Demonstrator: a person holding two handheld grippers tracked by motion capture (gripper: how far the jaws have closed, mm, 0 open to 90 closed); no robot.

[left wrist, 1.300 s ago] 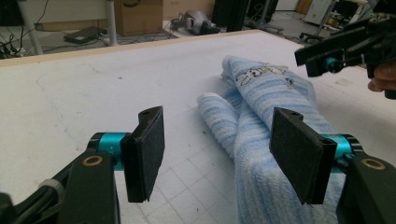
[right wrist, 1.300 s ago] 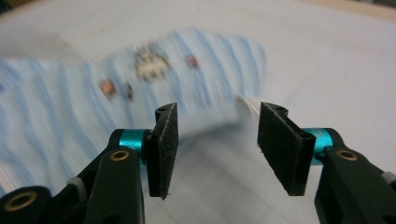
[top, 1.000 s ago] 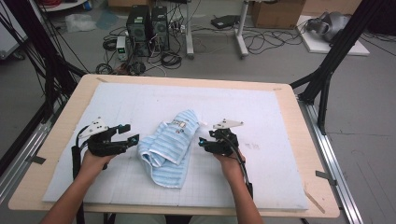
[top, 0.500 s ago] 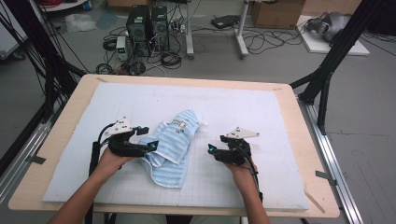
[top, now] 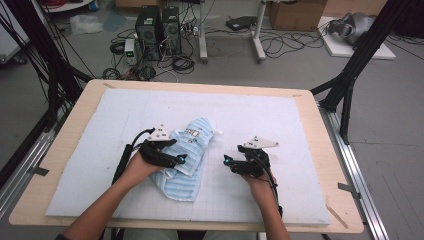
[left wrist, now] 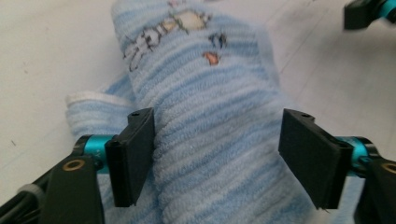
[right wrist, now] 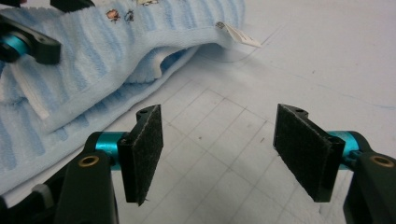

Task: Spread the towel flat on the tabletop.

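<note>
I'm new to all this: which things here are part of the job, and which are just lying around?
In the job:
- striped blue towel
- left tongs, open over it
- right tongs, open beside it

Lying about:
- computer towers
- floor cables
- cardboard box

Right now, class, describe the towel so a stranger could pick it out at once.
On the white mat covering the wooden table, look left of centre, beneath the left gripper. The crumpled towel is pale blue with stripes, small cartoon pictures and a white tag.
</note>
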